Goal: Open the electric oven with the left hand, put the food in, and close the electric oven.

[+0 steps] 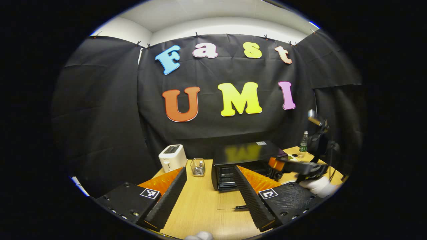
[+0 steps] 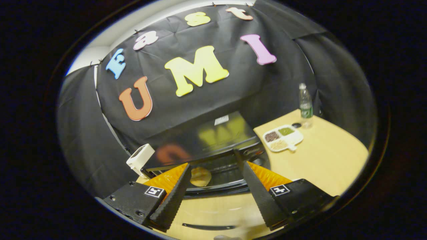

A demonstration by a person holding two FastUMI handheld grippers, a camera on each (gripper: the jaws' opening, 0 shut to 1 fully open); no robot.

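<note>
Wide apart stood the left gripper (image 1: pixel 209 186) jaws over the table (image 1: pixel 203 203), the oven (image 1: pixel 245 163) at twelve o'clock. Equally spread, the right gripper (image 2: pixel 213 183) faced what seemed the food (image 2: pixel 200 176) inside the oven (image 2: pixel 213 156), at eleven o'clock.

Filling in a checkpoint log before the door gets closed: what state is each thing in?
oven: door folded down, open.
food: lying on the rack inside the oven.
left gripper: open, empty.
right gripper: open, empty.
water bottle: upright, capped.
toaster: upright on the table.
</note>
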